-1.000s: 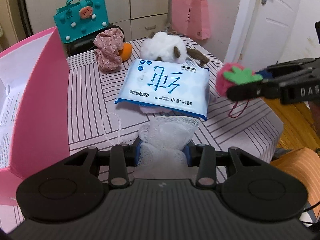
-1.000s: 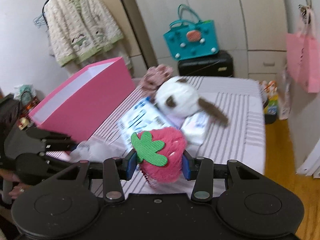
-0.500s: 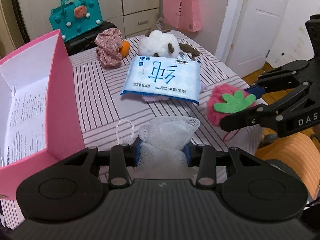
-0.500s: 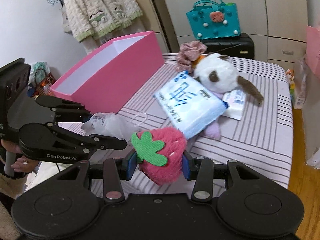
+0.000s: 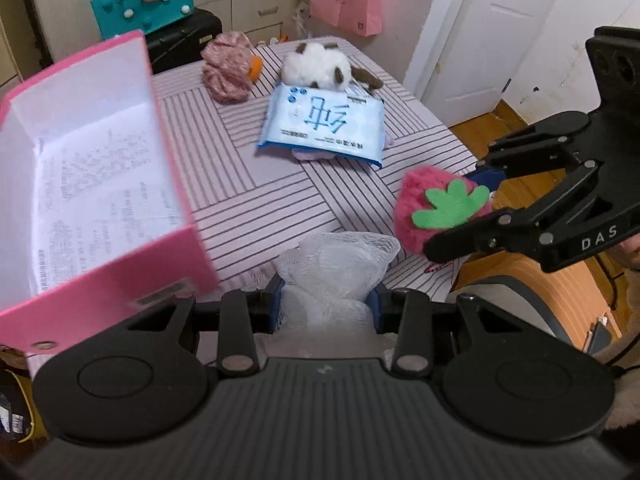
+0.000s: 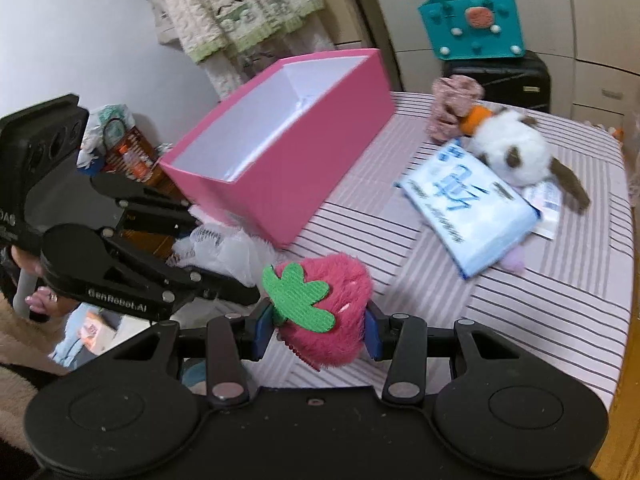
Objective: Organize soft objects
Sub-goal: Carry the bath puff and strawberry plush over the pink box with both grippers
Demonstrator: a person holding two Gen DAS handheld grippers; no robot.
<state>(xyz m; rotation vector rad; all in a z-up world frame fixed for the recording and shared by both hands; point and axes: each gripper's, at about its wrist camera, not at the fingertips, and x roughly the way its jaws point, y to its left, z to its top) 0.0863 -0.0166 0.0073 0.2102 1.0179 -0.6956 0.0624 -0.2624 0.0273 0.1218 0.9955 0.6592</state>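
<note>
I've got both grippers angled down at the counter's [image 5: 248, 196] near edge: left gripper [image 5: 326, 300] fingers clamp the mesh pouf [image 5: 336, 268], right gripper [image 6: 316, 330] fingers clamp the plush strawberry [image 6: 324, 312].

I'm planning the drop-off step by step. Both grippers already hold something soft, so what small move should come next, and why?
Probably carry the left gripper, shut on the white mesh pouf, over the open pink box beside it. The box stands open and is closer to that gripper; the right gripper with the strawberry plush can follow.
</note>
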